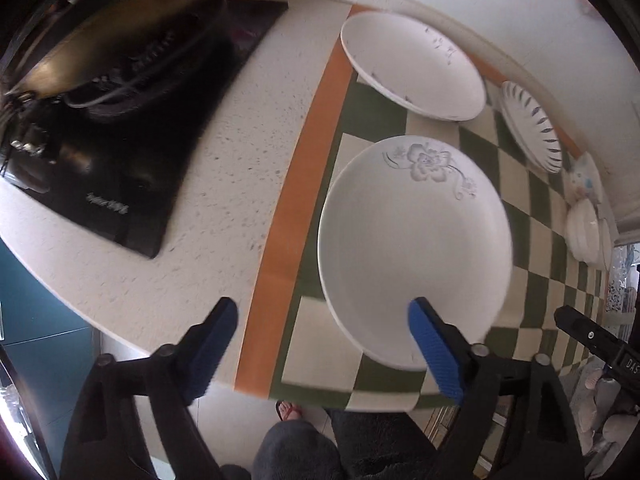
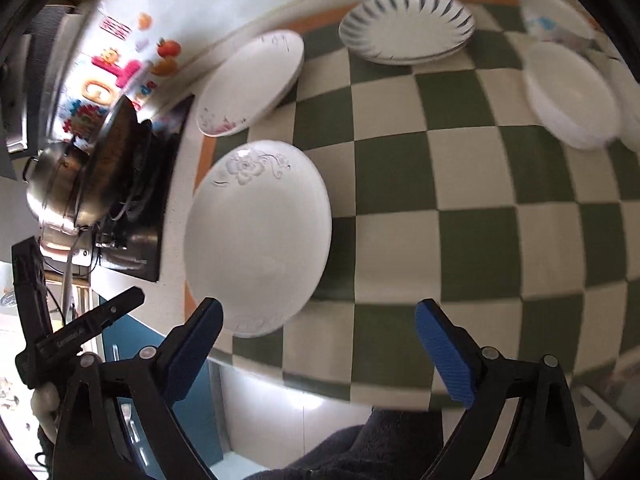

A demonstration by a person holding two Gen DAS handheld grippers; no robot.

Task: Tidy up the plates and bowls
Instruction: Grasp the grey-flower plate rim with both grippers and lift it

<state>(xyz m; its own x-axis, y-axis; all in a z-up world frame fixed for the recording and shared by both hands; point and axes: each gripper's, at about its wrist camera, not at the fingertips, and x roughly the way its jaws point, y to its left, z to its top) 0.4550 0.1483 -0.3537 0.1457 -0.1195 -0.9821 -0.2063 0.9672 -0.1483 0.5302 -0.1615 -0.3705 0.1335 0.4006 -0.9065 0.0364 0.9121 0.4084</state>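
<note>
Left gripper (image 1: 320, 332) wide, holding nothing, above near rim of flower plate (image 1: 416, 248). Right gripper (image 2: 320, 320) wide, holding nothing, near same plate. Plate flat on checkered mat (image 2: 480, 200); more plates and bowls along far edge.

Bright daylight — blurred, warped edges

The cloth (image 2: 460, 184) is a green and cream check with an orange border. The near plate (image 1: 416, 248) is white with a grey flower; the far plate (image 1: 412, 64) is white with small dark sprigs. The ribbed plate (image 2: 406, 26) has dark blue rim strokes. The counter (image 1: 224, 128) is speckled cream, the hob (image 1: 108, 152) black. The fingers (image 1: 434, 350) are blue-padded.
</note>
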